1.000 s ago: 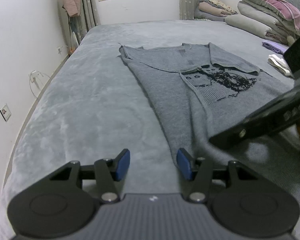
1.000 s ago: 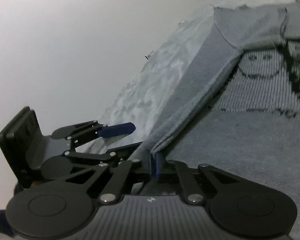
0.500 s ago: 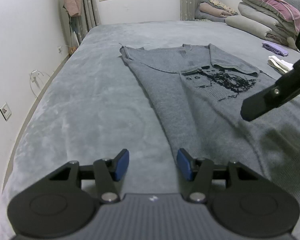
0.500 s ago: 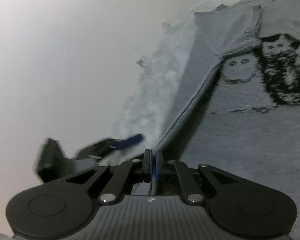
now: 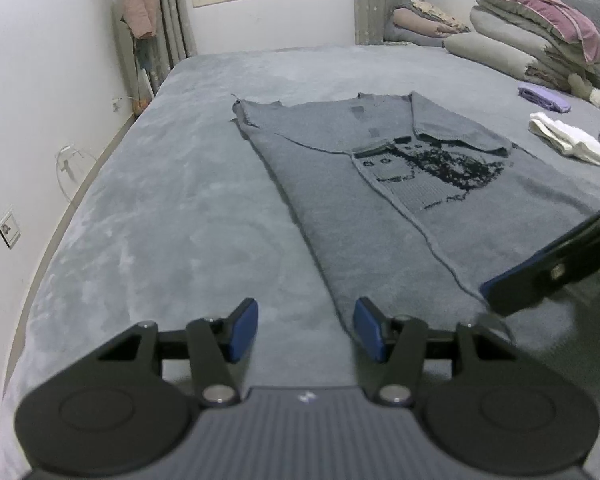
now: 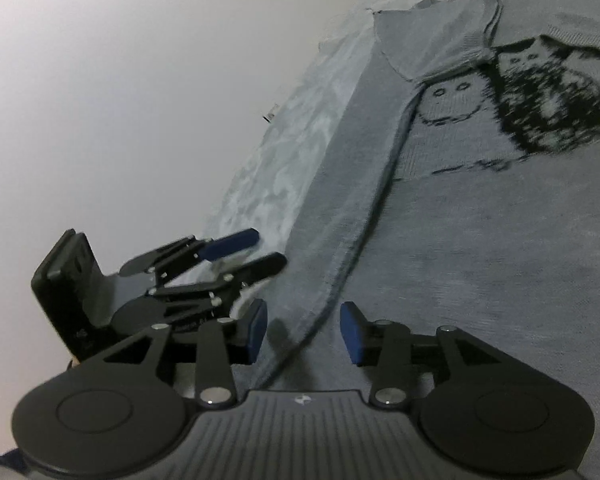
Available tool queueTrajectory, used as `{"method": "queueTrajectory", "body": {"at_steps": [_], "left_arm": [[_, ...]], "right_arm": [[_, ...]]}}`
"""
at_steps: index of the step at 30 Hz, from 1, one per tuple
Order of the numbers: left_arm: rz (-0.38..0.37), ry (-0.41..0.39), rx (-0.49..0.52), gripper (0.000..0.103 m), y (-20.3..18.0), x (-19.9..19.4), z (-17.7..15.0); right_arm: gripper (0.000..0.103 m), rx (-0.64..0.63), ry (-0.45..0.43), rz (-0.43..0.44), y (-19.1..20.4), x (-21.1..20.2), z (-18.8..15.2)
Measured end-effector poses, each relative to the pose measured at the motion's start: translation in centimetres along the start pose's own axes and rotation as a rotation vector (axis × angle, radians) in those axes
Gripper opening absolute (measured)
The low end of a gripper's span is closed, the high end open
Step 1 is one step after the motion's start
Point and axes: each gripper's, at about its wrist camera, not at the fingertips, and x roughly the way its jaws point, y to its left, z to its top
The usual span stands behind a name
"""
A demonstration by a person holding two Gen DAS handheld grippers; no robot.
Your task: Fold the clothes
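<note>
A grey knit sweater [image 5: 380, 184] with a black owl pattern lies on the bed, its left side folded inward as a long flap and one sleeve laid across the chest. My left gripper [image 5: 306, 330] is open just before the sweater's near hem, nothing between its blue pads. My right gripper [image 6: 304, 332] is open too, and the edge of the folded flap [image 6: 352, 248] runs between its fingers without being pinched. In the left wrist view, one finger of the right gripper [image 5: 548, 276] reaches in from the right over the hem. The left gripper [image 6: 220, 256] shows in the right wrist view.
The bed's grey plush cover [image 5: 172, 216] spreads left of the sweater to a white wall with a socket [image 5: 8, 230]. Folded quilts and pillows [image 5: 532, 36] are stacked at the far right. A white folded garment [image 5: 564, 140] and a purple one [image 5: 544, 98] lie near them.
My right gripper carried the sweater's edge rightward, laid it flat and opened, letting it go. The left gripper stayed open and barely moved.
</note>
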Motion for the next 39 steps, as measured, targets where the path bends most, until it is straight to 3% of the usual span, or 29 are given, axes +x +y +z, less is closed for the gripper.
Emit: {"method": "queueTrajectory", "body": {"at_steps": [2, 5, 21, 24, 29, 34, 36, 37, 39], "left_arm": [[0.007, 0.003, -0.002, 0.051, 0.1, 0.0, -0.2], [0.014, 0.003, -0.009, 0.051, 0.5, -0.3, -0.4], [0.03, 0.005, 0.012, 0.051, 0.2, -0.5, -0.5], [0.027, 0.003, 0.01, 0.051, 0.3, -0.6, -0.5], [0.026, 0.001, 0.026, 0.051, 0.0, -0.7, -0.7], [0.022, 0.001, 0.03, 0.051, 0.0, -0.7, -0.6], [0.024, 0.001, 0.039, 0.051, -0.2, -0.6, -0.6], [0.025, 0.001, 0.041, 0.051, -0.2, -0.5, -0.6], [0.022, -0.001, 0.034, 0.051, -0.1, -0.6, -0.5]], "right_arm": [[0.015, -0.006, -0.009, -0.004, 0.2, 0.7, -0.4], [0.008, -0.008, -0.021, 0.011, 0.5, 0.4, -0.3], [0.013, -0.003, -0.032, 0.065, 1.7, -2.5, 0.8], [0.017, -0.016, 0.011, -0.016, 1.2, -1.8, 0.4], [0.026, 0.007, 0.037, 0.003, 0.2, -0.9, -0.9], [0.026, 0.002, 0.029, 0.005, 0.2, -0.7, -1.6], [0.022, -0.009, 0.009, 0.01, 0.8, -1.2, -1.5], [0.009, -0.015, -0.001, 0.012, 1.0, -1.4, -1.5], [0.007, -0.026, -0.021, 0.018, 1.5, -1.9, -1.4]]}}
